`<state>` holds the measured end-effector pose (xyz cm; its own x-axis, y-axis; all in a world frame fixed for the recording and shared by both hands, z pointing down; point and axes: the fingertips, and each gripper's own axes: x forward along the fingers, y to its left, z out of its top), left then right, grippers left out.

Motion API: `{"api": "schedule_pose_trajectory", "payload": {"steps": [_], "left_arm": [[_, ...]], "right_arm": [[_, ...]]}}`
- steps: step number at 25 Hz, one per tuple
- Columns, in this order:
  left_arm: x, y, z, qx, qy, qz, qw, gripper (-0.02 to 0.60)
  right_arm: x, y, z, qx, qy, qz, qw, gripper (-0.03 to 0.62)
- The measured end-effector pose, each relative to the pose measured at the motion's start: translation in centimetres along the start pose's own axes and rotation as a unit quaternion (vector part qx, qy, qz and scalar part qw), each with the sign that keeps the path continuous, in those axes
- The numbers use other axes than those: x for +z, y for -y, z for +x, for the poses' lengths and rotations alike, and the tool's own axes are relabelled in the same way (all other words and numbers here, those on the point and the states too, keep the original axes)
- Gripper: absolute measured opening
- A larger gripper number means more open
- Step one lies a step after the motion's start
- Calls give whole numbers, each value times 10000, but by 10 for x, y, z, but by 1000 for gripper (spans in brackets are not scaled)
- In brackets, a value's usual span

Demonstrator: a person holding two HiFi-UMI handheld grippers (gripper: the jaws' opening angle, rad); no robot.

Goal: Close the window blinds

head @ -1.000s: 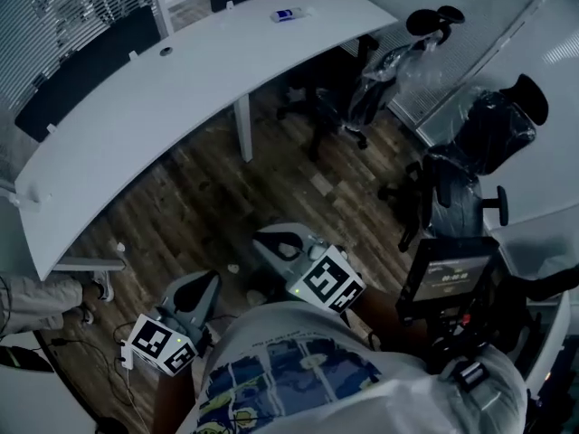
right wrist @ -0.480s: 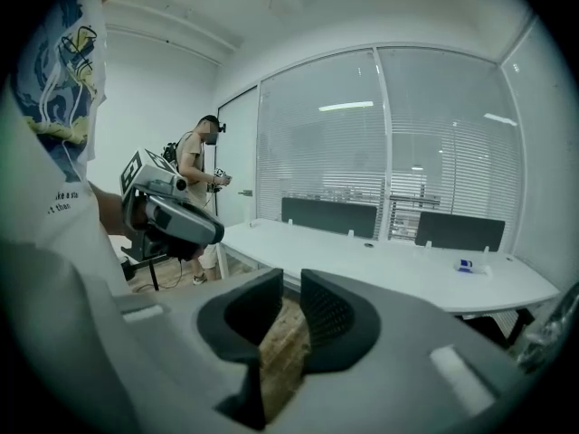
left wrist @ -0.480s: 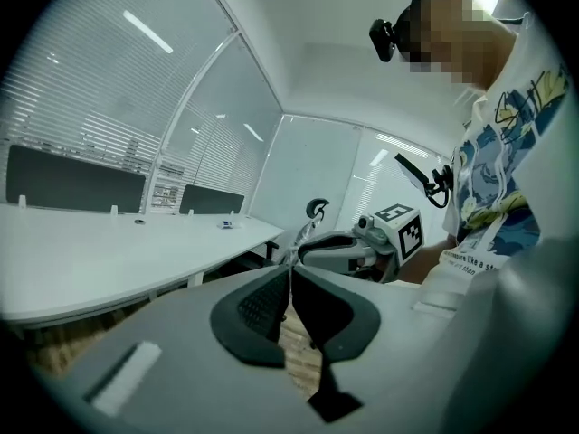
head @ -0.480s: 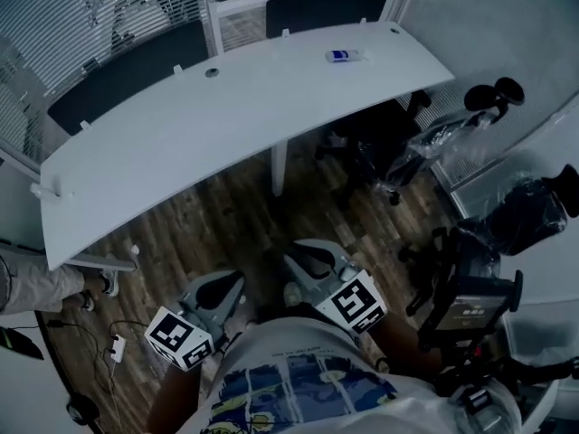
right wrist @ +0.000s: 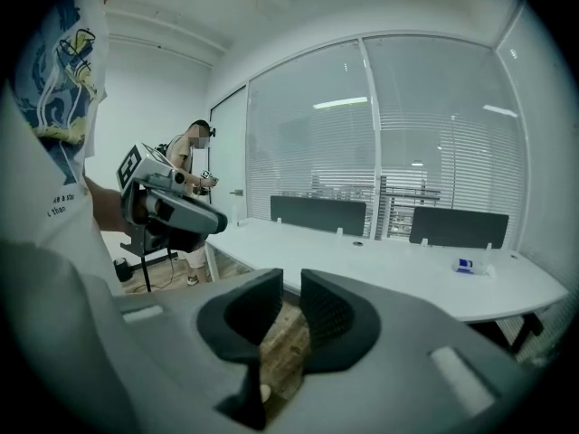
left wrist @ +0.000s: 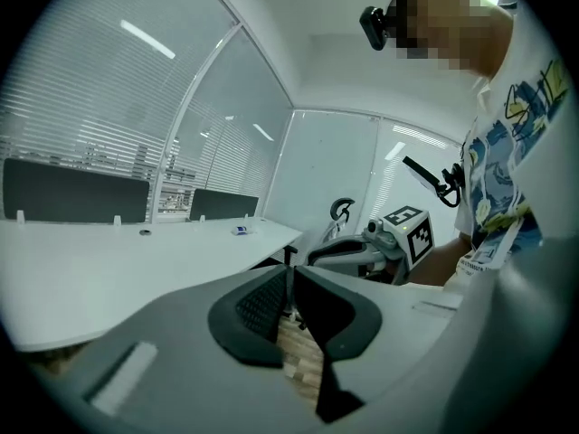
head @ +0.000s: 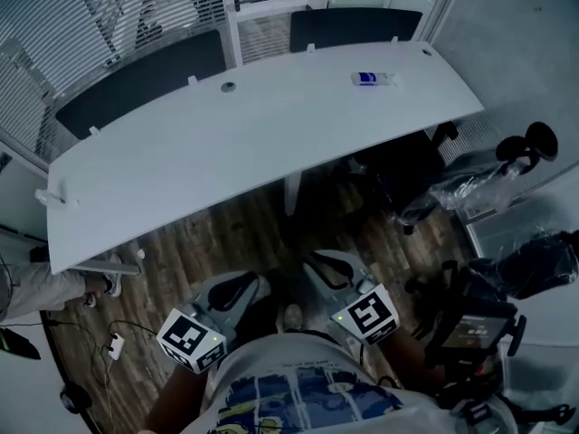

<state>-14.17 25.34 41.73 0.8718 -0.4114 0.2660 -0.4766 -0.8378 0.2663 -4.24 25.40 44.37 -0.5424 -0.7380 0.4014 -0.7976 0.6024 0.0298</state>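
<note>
Both tools are held low in front of the person's torso, over the wooden floor (head: 213,229) on the near side of the long white desk (head: 226,152). The left gripper (head: 242,289) has just been easing open and shows only a thin slit between its pads, with nothing in it. The right gripper (head: 324,269) stands wider, with a clear gap through which bare floor shows, also empty. The window blinds (head: 81,25) hang behind the desk's far edge and run along the wall past its far left corner. Their slats look tilted open enough for shapes to show through, so closing has not begun. No cord or wand can be made out from here. The main risk is the reach: the desk and the 2 dark panels (head: 145,84) on its far edge lie between the person and the slats, so leaning across could knock a panel or the small blue-and-white item (head: 373,79) near the far right corner. Pinching a thin slat directly could bend it, and the cable (head: 113,344) on the floor at the left could catch a foot.
</note>
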Motion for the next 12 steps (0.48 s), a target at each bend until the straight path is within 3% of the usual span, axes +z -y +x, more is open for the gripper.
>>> {"api": "schedule_pose_trajectory", "payload": {"steps": [5,12], "left_arm": [[19,-57,41,-74,18,-64,10000,32],[64,-132,75,-146,211,233,9994,31]], "right_arm": [[11,49,47,-114,-77,35,9999,48],[52,100,104,-297,26,-51,9995,48]]}}
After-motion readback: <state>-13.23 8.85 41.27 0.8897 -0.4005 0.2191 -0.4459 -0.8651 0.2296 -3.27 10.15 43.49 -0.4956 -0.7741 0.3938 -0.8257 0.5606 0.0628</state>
